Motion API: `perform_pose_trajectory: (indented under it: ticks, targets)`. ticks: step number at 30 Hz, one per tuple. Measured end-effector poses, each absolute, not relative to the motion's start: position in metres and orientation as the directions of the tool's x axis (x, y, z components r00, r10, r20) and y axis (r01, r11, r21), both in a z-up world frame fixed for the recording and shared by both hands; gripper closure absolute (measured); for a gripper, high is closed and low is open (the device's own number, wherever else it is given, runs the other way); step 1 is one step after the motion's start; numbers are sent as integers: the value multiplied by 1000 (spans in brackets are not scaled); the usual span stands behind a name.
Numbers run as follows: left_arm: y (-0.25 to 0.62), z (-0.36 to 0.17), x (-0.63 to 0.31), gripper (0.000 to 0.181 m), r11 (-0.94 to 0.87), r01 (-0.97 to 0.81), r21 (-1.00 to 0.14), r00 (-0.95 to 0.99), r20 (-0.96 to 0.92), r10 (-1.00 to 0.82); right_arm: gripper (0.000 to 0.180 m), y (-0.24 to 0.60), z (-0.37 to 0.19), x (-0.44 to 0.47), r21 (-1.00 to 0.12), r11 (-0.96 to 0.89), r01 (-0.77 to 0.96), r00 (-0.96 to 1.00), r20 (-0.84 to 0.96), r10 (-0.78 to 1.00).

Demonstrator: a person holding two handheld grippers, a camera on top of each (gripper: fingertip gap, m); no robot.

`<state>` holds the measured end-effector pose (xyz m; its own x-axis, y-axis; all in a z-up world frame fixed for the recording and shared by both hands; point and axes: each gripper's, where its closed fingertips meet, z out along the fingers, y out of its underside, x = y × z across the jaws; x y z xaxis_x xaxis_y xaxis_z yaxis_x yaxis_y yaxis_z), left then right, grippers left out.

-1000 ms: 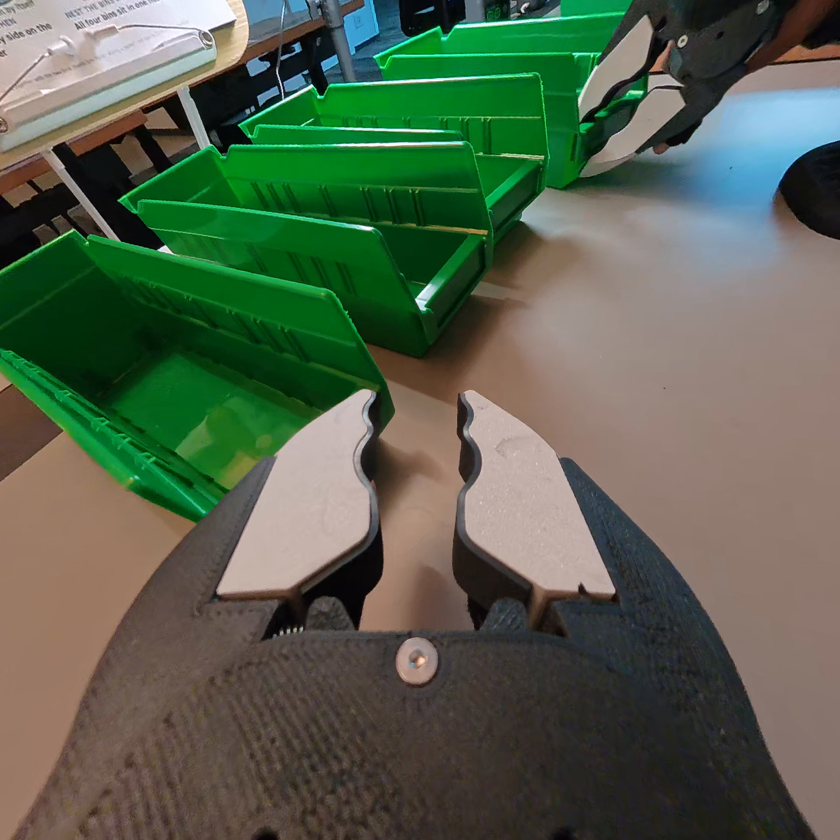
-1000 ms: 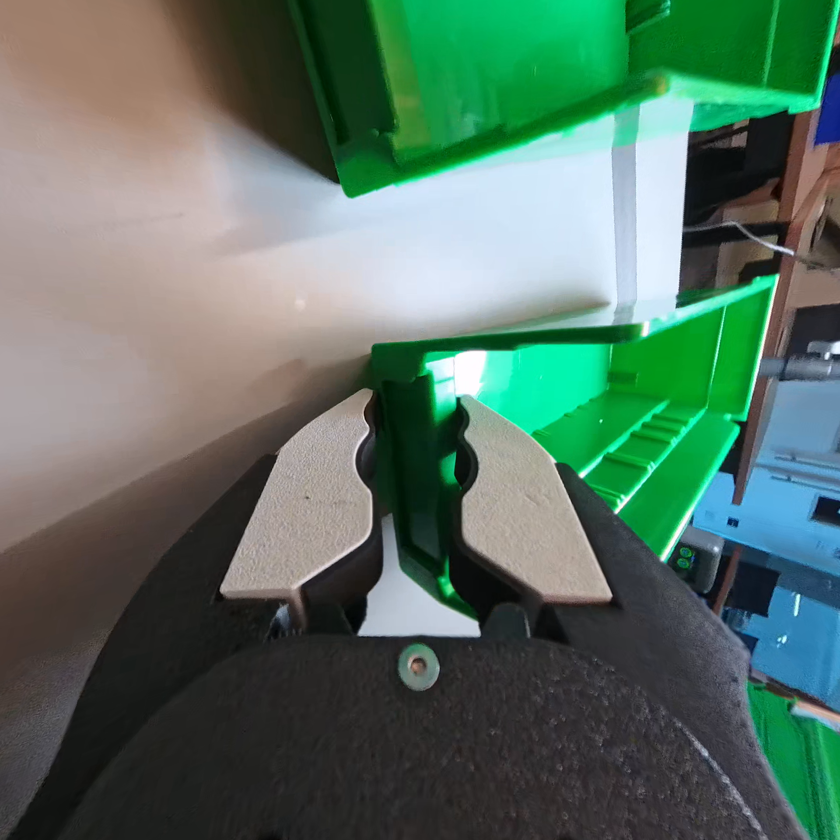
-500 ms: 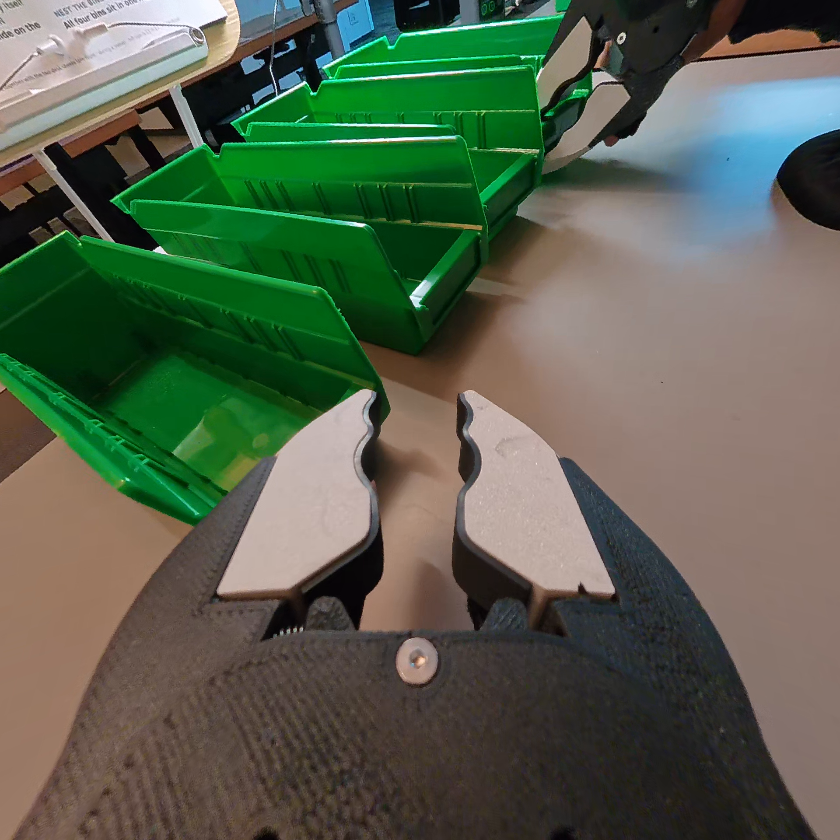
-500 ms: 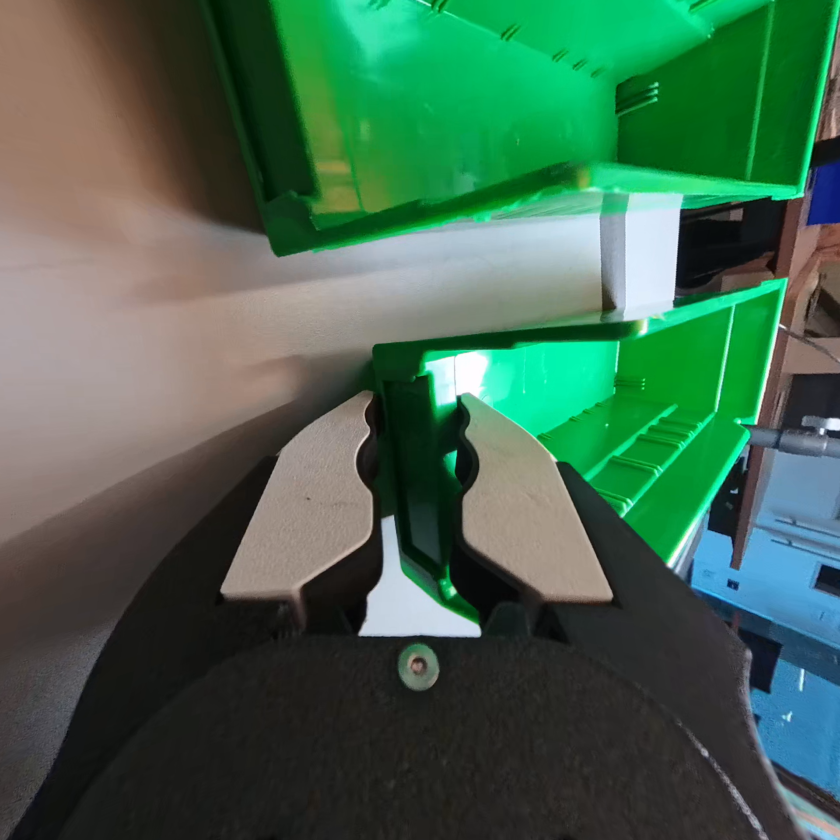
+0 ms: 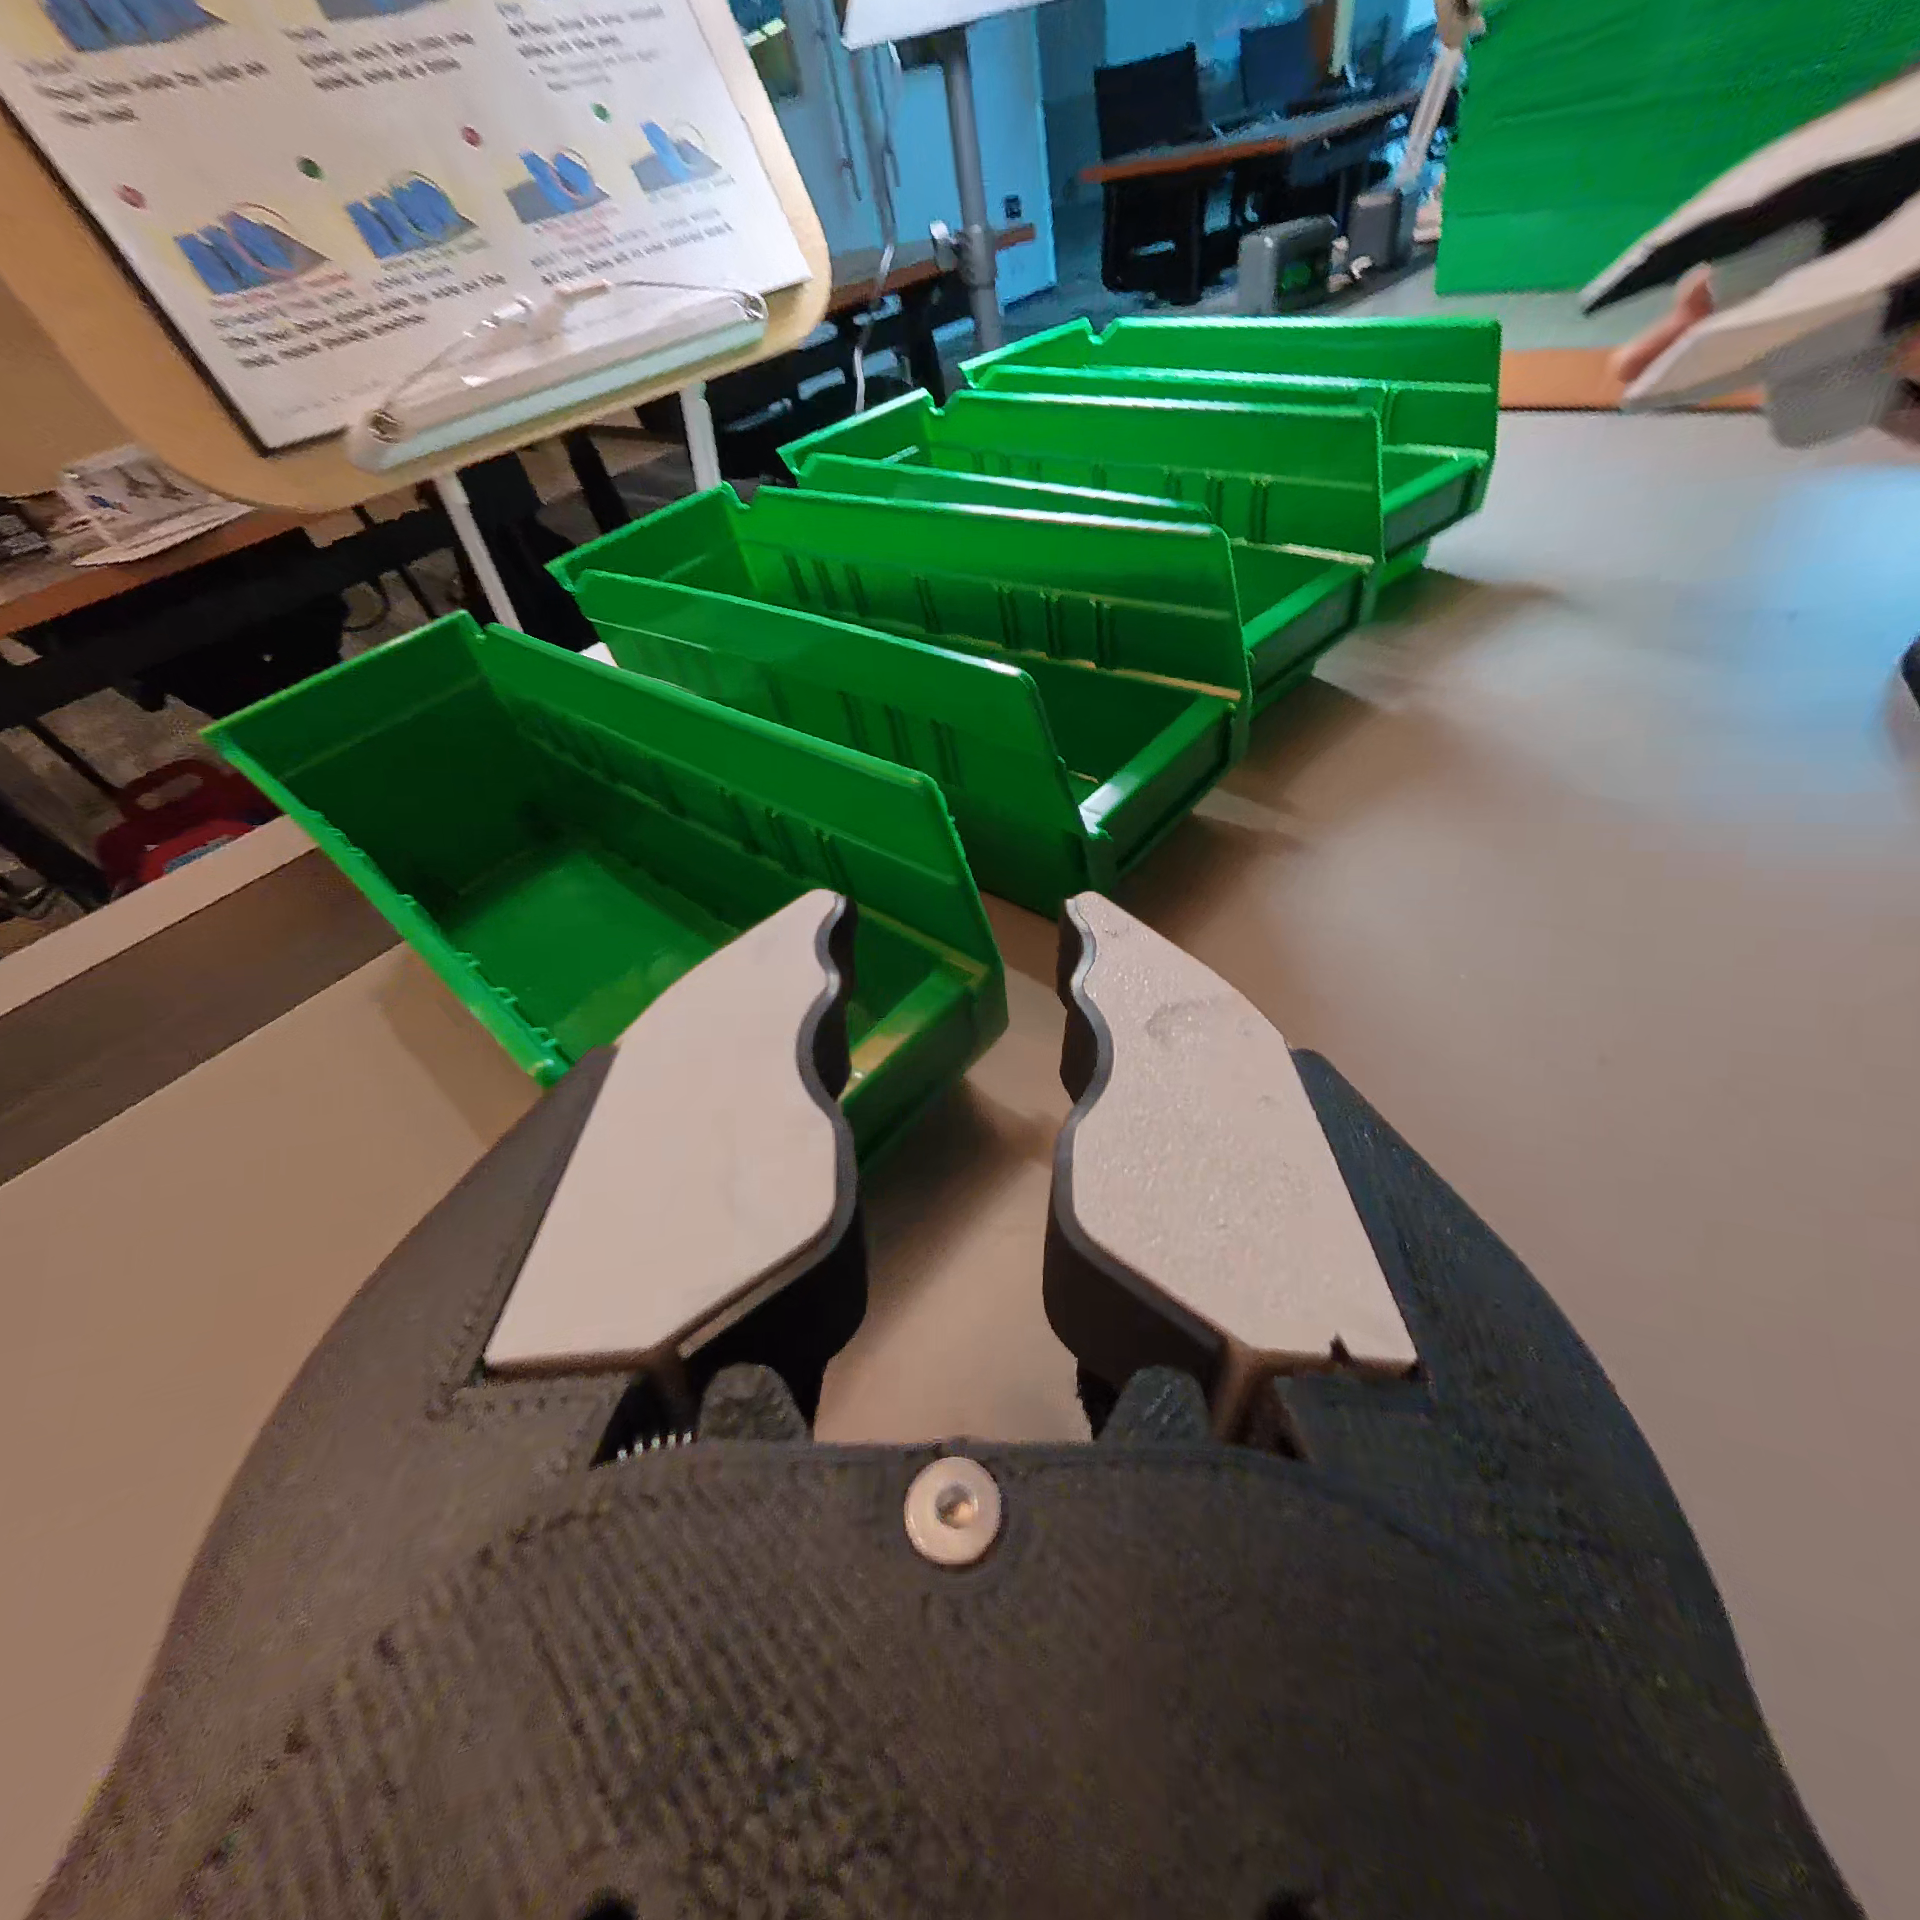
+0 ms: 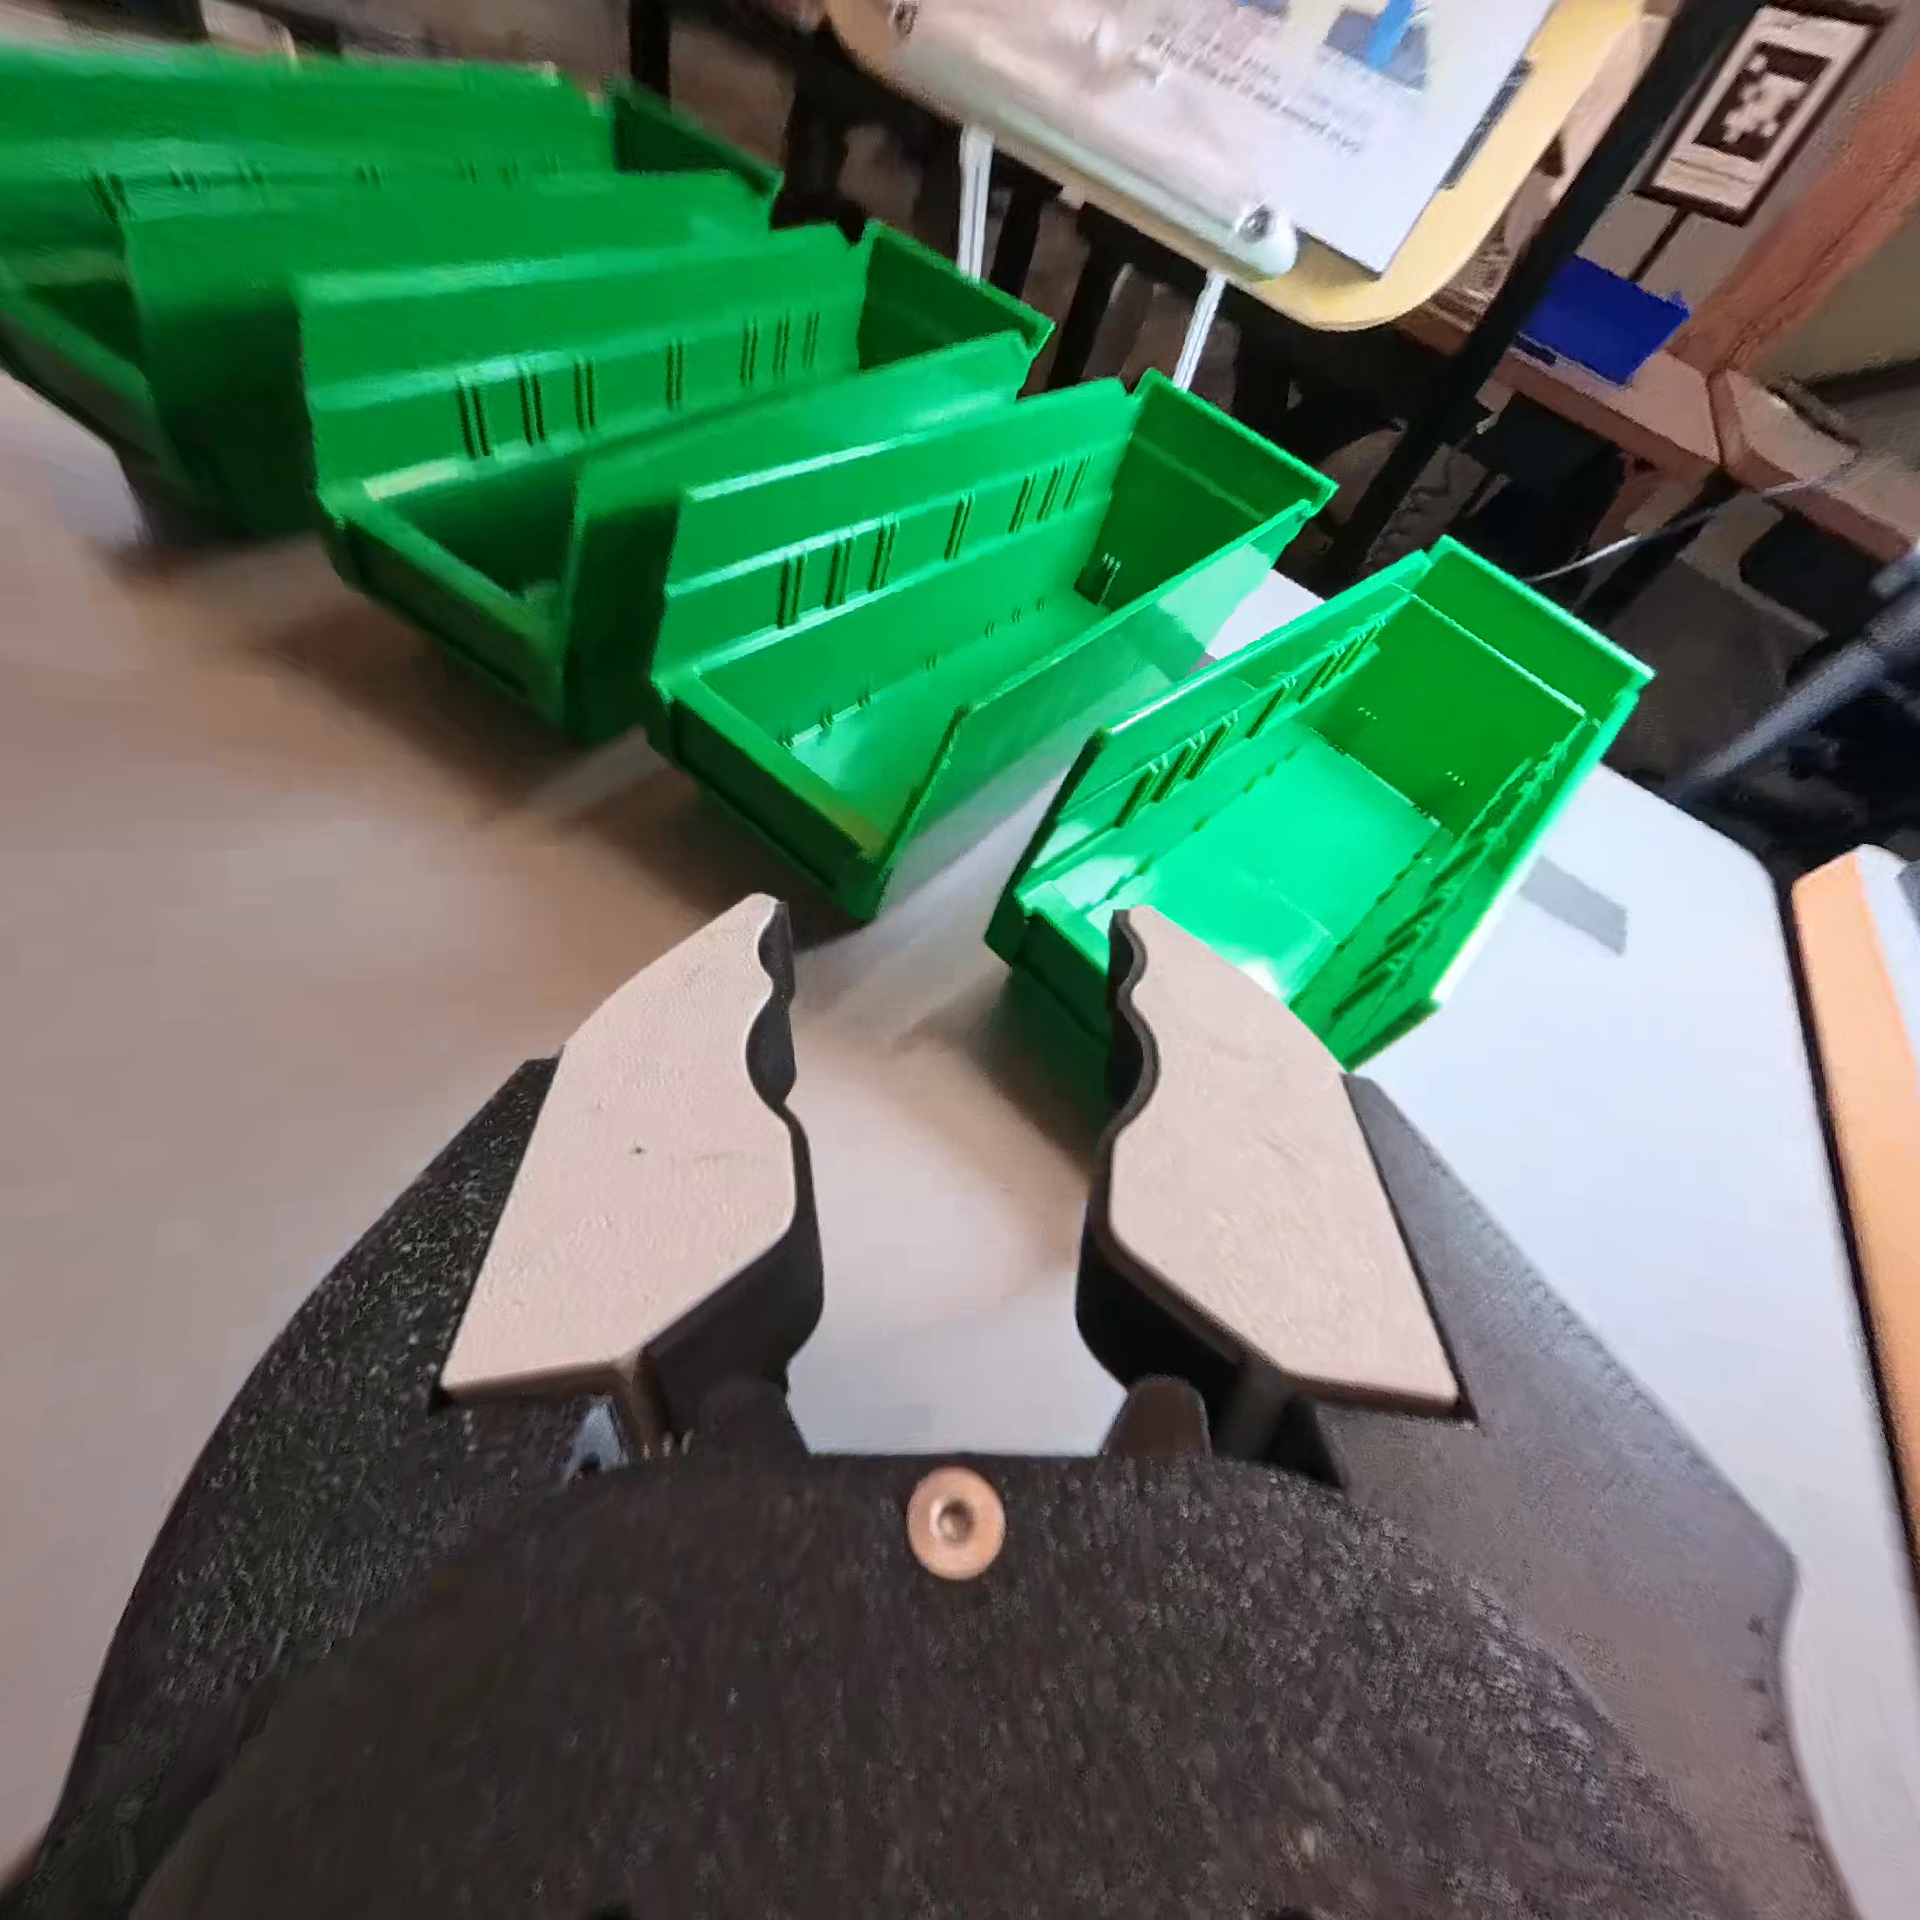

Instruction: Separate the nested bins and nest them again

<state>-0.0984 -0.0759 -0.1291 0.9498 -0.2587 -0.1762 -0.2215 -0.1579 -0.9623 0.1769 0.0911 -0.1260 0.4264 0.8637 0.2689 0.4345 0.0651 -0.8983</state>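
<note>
Several green bins stand side by side in a row on the tan table point(image 5: 1507, 935). In the left wrist view the nearest bin point(image 5: 582, 831) lies just beyond my left gripper point(image 5: 956, 925), which is open and empty above the table; its left fingertip overlaps that bin's front corner. The farthest bin point(image 5: 1299, 364) is at the row's other end. My right gripper point(image 5: 1756, 270) shows blurred at the upper right, raised and open. In the right wrist view my right gripper point(image 6: 945, 925) is open and empty, with a bin point(image 6: 1351, 810) just past its right finger.
A clipboard with a printed sheet point(image 5: 416, 208) stands on a white stand behind the bins; it also shows in the right wrist view point(image 6: 1247, 125). The table's edge point(image 6: 1766, 935) runs close to the right-hand bin. Desks and a green screen point(image 5: 1662, 135) are behind. Across from one pair of fingers to the other is roughly 35 cm.
My right gripper has let go of the bin's front lip, opened wide, lifted away and turned upright. My left gripper has pulled back and tilted up, still open.
</note>
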Motion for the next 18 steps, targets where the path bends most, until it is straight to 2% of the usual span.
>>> perform_pose_trajectory:
  ticks: [5,9,12,18]
  targets:
    - [-85,-125,-107,136,-156,-185,-970,974,-160,-162,114,72,-136,188,-944,-24,330,514,159,843]
    - [-101,-128,-112,134,-163,-146,-976,987,-133,-91,106,68,-155,191,-942,25,333,505,201,839]
    - [-112,-141,-114,131,-199,-109,-974,993,-96,-72,111,69,-142,192,-959,70,276,528,212,823]
    - [-115,-142,-124,126,-212,-28,-977,998,-17,-53,109,79,-147,197,-971,-23,238,560,118,820]
